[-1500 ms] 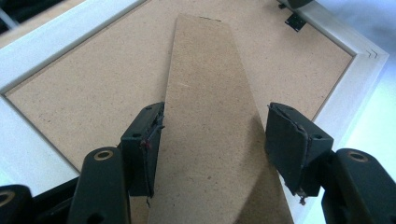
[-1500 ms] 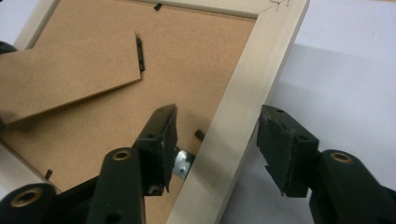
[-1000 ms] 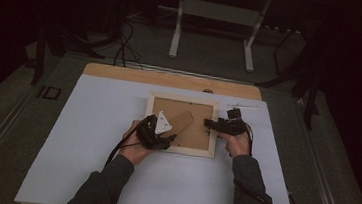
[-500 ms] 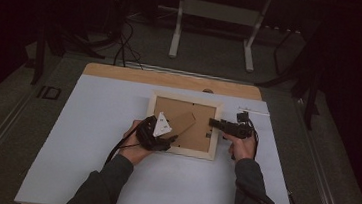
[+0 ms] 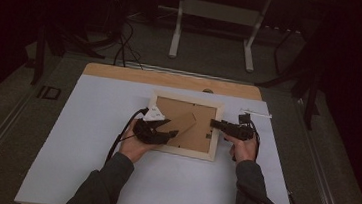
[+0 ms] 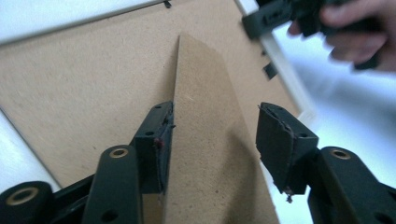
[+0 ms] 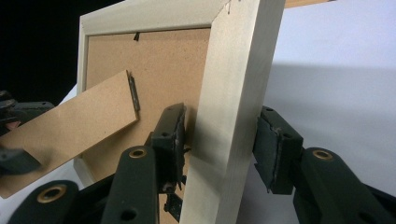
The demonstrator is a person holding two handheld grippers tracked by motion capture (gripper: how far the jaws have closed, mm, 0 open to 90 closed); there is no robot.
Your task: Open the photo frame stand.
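- One picture frame [image 5: 182, 151], pale wood, lying face down on the bench [image 5: 91, 123], brown backing board up, between the two hand-held grippers.
- One brown cardboard easel stand [image 5: 183, 124] hinged to the backing, running between the jaws of the left hand-held gripper [image 5: 166, 134].
- Left hand-held gripper: jaws astride the stand [image 6: 205, 140], just closing in; one pad against the stand's edge, the other pad clear of it, so not yet clamped.
- Right hand-held gripper [image 5: 215, 124]: jaws astride the frame's right-hand rail [image 7: 233, 93], just closing in; inner pad tight to the rail, outer pad just beside it, contact there not certain.
- Two hands, two grey sleeves, one per hand-held gripper; one cable trailing from each.
- One small white tag [image 5: 156, 113] just beyond the left hand-held gripper.
- One thin pale stick [image 5: 256, 112] on the bench beyond the right hand-held gripper.
- Bench covered by one white sheet, bare wooden strip [image 5: 121, 73] along the far edge.
- Beyond the bench: dark room, grey floor, one white metal stand [image 5: 215, 15] with two legs, loose black cables [image 5: 121, 46] on the floor.
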